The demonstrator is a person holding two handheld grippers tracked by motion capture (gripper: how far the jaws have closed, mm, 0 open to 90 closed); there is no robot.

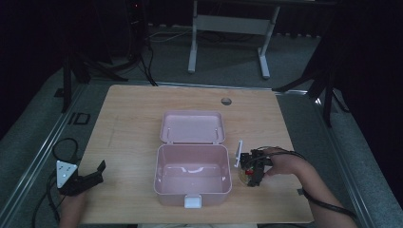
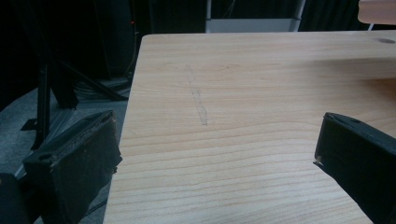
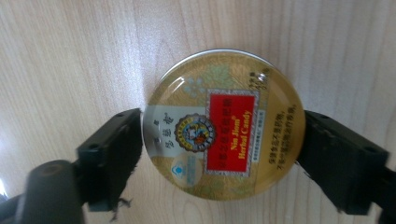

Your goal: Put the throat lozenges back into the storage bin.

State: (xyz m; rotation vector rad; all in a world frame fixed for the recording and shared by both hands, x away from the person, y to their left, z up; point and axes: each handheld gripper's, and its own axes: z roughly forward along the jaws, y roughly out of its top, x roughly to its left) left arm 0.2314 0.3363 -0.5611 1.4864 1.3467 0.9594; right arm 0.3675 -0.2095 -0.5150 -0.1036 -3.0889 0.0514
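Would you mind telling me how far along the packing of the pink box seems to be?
Done: the pink box stands open, lid back, nothing packed in it. In hand: the right tongs have closed on the round candy tin, which sits on the table right of the box. Left, probably: lifting the tin in and shutting the lid. The left tongs wait open.

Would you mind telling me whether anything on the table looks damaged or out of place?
Nothing is spilled or askew. The only blemishes: a faint grey scuff line on the wooden table, and frayed padding on one jaw of the right gripper, beside the round gold candy tin.
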